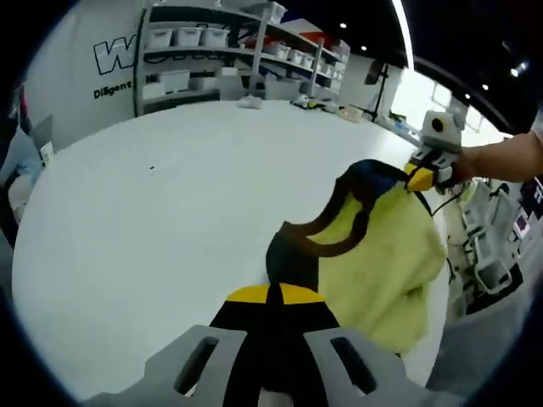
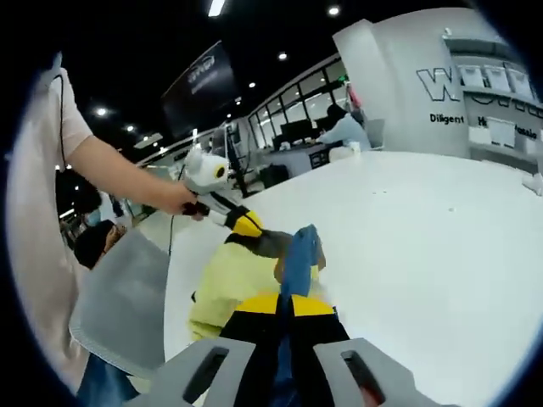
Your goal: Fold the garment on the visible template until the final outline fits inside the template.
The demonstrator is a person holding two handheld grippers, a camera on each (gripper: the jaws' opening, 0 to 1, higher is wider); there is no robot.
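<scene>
**Inspector:** Your left gripper (image 1: 270, 298) has its jaws pressed together on the dark edge of the garment (image 1: 382, 254); the cloth runs straight into the yellow-tipped jaws with no gap showing.

**Operator:** And the right one?

**Inspector:** Your right gripper (image 2: 285, 307) is likewise clamped on the garment, with a blue strip of fabric rising from between its jaws. In the left gripper view that same tool sits at the garment's far end, in your hand (image 1: 501, 159).

**Operator:** How does the garment look?

**Inspector:** Pale yellow body, dark brown trim curving along its edge, a blue part near the right gripper. It is bunched and stretched between your two grippers, and hangs or rests at the near edge of the white table (image 1: 170, 212). I cannot tell how much of it rests on the surface.

**Operator:** Anything else?

**Inspector:** Shelving (image 1: 229, 59) with bins stands beyond the table.
</scene>
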